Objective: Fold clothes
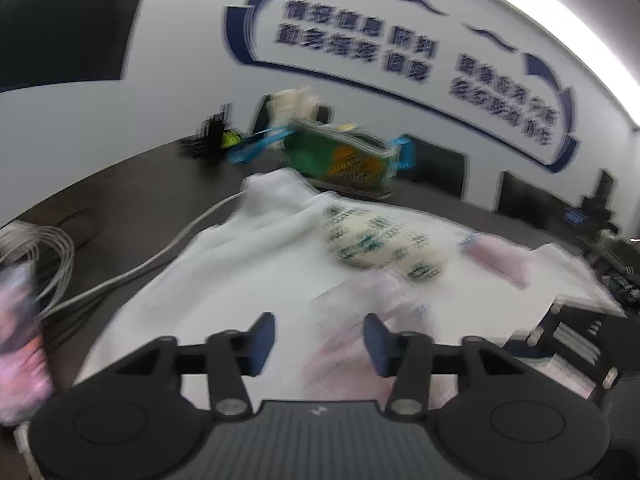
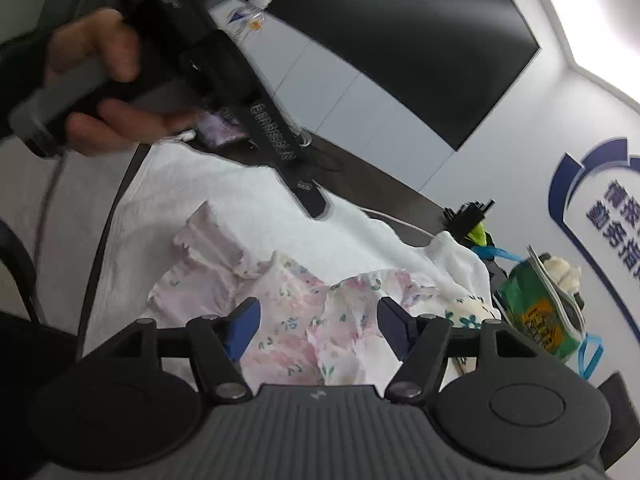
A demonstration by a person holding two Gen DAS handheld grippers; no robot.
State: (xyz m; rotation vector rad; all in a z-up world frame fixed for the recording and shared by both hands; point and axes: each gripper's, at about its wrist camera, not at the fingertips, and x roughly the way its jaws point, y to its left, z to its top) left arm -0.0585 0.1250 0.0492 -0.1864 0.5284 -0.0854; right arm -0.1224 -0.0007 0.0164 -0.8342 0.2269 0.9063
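jaws apart both grippers; floral garment below; wall lettering blurred.

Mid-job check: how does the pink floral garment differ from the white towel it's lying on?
The pink floral garment is printed with small flowers and has ruffled edges; the white towel is plain and textured. The garment lies crumpled in loose folds, while the towel is spread mostly flat. The garment covers only part of the towel, which is clearly larger. Both are soft fabric on the dark table, and neither is gripped: the right hand-held gripper hangs open above the garment.
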